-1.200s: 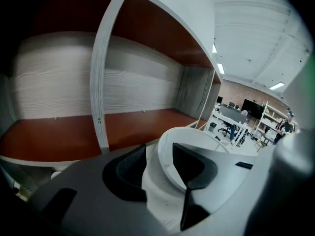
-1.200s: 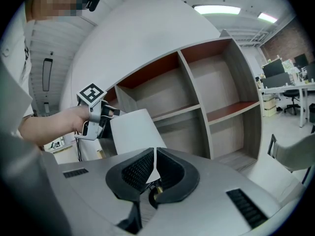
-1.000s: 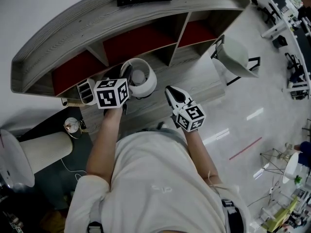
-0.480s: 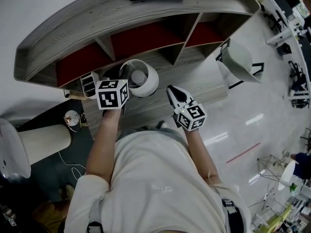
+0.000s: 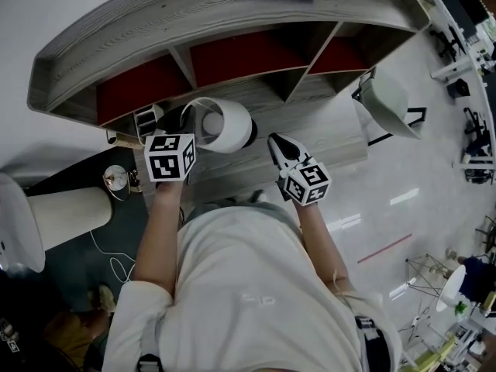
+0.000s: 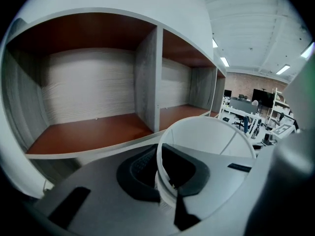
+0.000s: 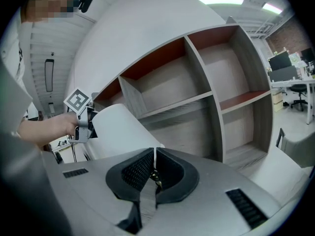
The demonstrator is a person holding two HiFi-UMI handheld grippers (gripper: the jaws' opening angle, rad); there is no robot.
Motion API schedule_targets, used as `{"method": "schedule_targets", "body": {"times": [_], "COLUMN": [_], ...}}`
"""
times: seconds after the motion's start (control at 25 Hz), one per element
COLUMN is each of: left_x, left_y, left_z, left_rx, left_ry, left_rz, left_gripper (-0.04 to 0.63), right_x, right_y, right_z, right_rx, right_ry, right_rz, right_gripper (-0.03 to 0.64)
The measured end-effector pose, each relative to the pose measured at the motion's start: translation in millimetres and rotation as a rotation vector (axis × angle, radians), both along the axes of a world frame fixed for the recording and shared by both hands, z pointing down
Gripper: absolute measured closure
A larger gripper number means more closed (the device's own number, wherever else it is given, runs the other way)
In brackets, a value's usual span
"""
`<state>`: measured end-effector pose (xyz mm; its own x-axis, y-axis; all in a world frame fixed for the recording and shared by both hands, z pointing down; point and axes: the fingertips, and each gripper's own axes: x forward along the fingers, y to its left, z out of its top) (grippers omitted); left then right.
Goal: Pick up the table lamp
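My left claw [image 6: 163, 175] has just been closing and now pinches the thin rim of the table lamp [image 5: 226, 125], which is tilted on the ledge of the cupboard [image 5: 232, 22]. The shade [image 6: 206, 141] seems light and easy to dent, so the stem may be a safer place to hold. My right claw [image 7: 153, 173] is closed and empty.

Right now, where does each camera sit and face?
Head view: on the person's head, steeply down at the shelf unit; forearms, torso, both hand-held grippers show.
Left gripper view: on the left hand-held gripper, along its jaws, which have just been closing on the rim of the table lamp.
Right gripper view: on the right hand-held gripper, jaws together, facing the shelves; the left hand shows.
Shared: all three show the lamp.
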<state>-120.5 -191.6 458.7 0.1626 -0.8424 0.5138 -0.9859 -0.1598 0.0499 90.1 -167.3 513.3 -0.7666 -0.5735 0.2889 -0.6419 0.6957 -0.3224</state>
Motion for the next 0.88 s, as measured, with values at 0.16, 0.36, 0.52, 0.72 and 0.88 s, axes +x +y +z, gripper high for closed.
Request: {"method": "schedule_targets", "body": {"times": [0.16,0.36,0.52,0.72,0.88], "left_x": [-23,-47,-68,-96,-118], "left_y": [14,28,42,57,68], "left_z": [5,12,19,32,46], "left_rx": [0.026,0.049,0.064,0.084,0.092], "left_ry": [0.051,0.094,0.14,0.195,0.258], "left_rz": [-0.019,-0.035,-0.059,-0.077,-0.095], "left_gripper": [0.565,0.566,0.566,0.568,0.569], "right_x": [-10,-23,-35,-51,-66], "right_y": [1,2,4,1,2], "right_z": [6,15,26,43,57], "right_rx": [-0.006,-0.014,-0.017,-0.029,-0.039], "right_ry": [0.015,0.043,0.077,0.127,0.166], "right_rz": [-0.017,-0.039,-0.066,-0.093,-0.128], "right_gripper": [0.586,0.586,0.584,0.583,0.561]}}
